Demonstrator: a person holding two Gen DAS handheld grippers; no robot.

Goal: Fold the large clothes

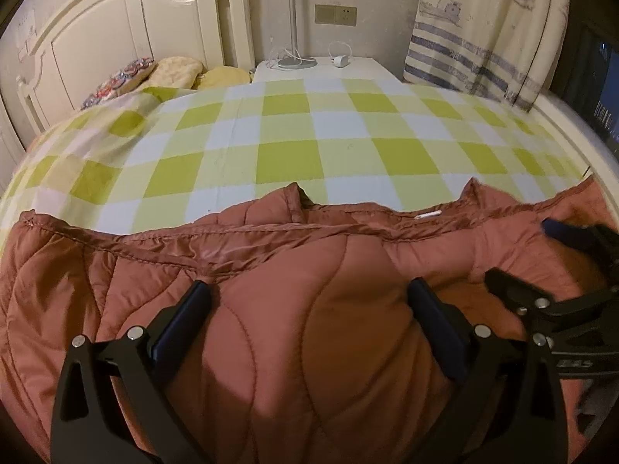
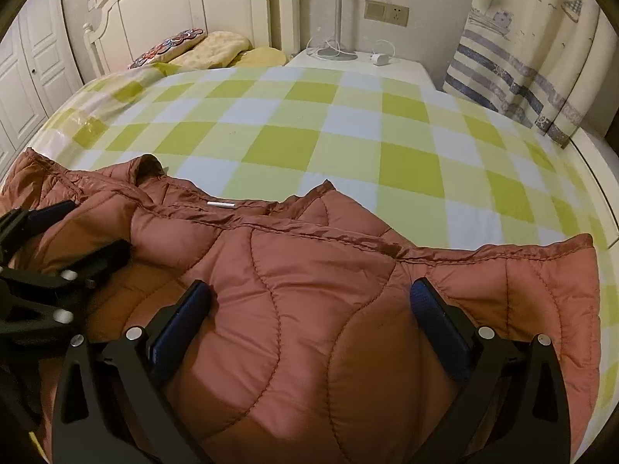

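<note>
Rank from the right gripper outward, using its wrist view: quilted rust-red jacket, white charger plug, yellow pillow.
1. Quilted rust-red jacket, directly under the right gripper.
2. Yellow pillow, far left by the headboard.
3. White charger plug, far right on the nightstand; nearly level with the pillow.

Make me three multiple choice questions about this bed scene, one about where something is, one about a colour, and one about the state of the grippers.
1. Where does the lamp base stand?
A. on the white nightstand beside the headboard
B. on the checked bedsheet
C. on the jacket

2. What colour is the quilted jacket?
A. navy blue
B. rust red
C. grey

3. How do the left gripper and right gripper stand?
A. both open, fingers spread over the jacket
B. both shut on the collar
C. left open, right shut

Answers: A, the base and its cables sit on the nightstand top; B, the padded fabric is rust red against the green and white bedsheet; A, each wrist view shows a wide gap between the fingers with jacket fabric bulging in it.
</note>
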